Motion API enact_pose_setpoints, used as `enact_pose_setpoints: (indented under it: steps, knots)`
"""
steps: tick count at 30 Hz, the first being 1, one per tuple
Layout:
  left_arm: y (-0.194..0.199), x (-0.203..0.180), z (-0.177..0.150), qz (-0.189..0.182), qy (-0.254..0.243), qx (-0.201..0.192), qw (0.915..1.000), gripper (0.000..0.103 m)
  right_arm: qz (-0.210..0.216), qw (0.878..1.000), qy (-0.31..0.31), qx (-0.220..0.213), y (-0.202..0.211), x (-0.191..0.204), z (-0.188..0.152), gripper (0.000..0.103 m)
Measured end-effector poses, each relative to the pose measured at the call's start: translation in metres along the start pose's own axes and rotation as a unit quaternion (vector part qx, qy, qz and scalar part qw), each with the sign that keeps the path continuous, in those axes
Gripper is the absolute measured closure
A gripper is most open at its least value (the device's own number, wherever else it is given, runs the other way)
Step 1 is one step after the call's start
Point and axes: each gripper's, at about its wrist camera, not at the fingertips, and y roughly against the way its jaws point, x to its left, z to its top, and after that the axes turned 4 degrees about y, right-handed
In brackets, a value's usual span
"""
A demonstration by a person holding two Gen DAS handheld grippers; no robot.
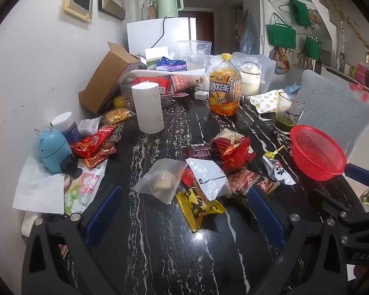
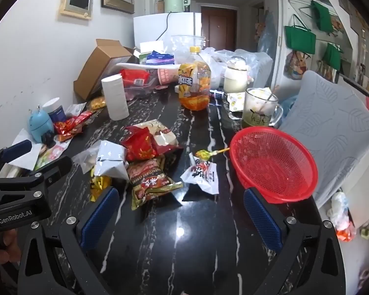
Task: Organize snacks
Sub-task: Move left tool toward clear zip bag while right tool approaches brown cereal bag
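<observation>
Several snack packets lie in a loose pile on the black marble table [image 1: 160,245]: a yellow packet [image 1: 199,207], a clear bag [image 1: 161,180], a silver pouch [image 1: 207,177], a red bag [image 1: 233,153] and a brown cereal packet [image 2: 151,184]. A white packet [image 2: 203,172] and a lollipop [image 2: 204,154] lie beside an empty red mesh basket [image 2: 273,162], which also shows in the left wrist view [image 1: 317,153]. My left gripper [image 1: 184,211] is open, just short of the yellow packet. My right gripper [image 2: 180,212] is open and empty, its right finger by the basket.
An iced tea bottle [image 1: 225,88], a paper roll [image 1: 148,108], a glass mug [image 2: 258,109] and a cardboard box [image 1: 105,81] stand further back. More red packets [image 1: 93,145] and a blue figure [image 1: 53,150] lie by the left wall. A grey chair [image 2: 332,127] is at right.
</observation>
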Motion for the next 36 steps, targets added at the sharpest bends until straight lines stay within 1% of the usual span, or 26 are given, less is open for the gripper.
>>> enact_pose_setpoints:
  steps: [7, 8, 10, 12, 13, 21, 26, 31, 36]
  knots:
    - [0.000, 0.001, 0.000, 0.000, 0.002, 0.002, 1.0000, 0.000, -0.001, 1.000, -0.001, 0.004, -0.003, -0.001, -0.001, 0.000]
    - [-0.002, 0.005, 0.000, -0.005, 0.007, 0.010, 0.9999, 0.000, -0.001, 1.000, -0.001, 0.004, -0.003, -0.001, -0.001, 0.000]
    - [-0.003, 0.007, 0.000, -0.005, 0.007, 0.012, 0.9999, 0.000, 0.000, 1.000, 0.000, 0.006, -0.004, 0.000, -0.002, 0.000]
    - [-0.003, 0.003, -0.001, -0.003, 0.005, 0.010, 0.9999, 0.000, 0.000, 1.000, 0.001, 0.007, -0.005, 0.000, -0.002, 0.000]
    - [-0.002, -0.001, -0.006, 0.002, 0.000, 0.002, 1.0000, 0.000, 0.000, 1.000, 0.001, 0.008, -0.005, 0.000, -0.002, 0.000]
    - [-0.002, 0.000, -0.007, 0.004, 0.000, -0.001, 1.0000, 0.000, 0.001, 1.000, 0.001, 0.013, -0.007, 0.000, -0.004, 0.000]
    - [-0.003, 0.001, -0.009, -0.002, 0.008, 0.000, 1.0000, 0.000, 0.004, 1.000, 0.004, 0.013, -0.007, 0.001, -0.005, 0.000]
    - [-0.002, 0.002, -0.009, -0.003, 0.009, -0.007, 0.9999, 0.000, 0.008, 1.000, 0.005, 0.014, -0.008, 0.003, -0.005, 0.000]
    - [-0.002, 0.005, -0.012, -0.005, 0.011, -0.001, 0.9999, 0.000, 0.013, 1.000, 0.005, 0.016, -0.011, 0.005, -0.006, 0.000]
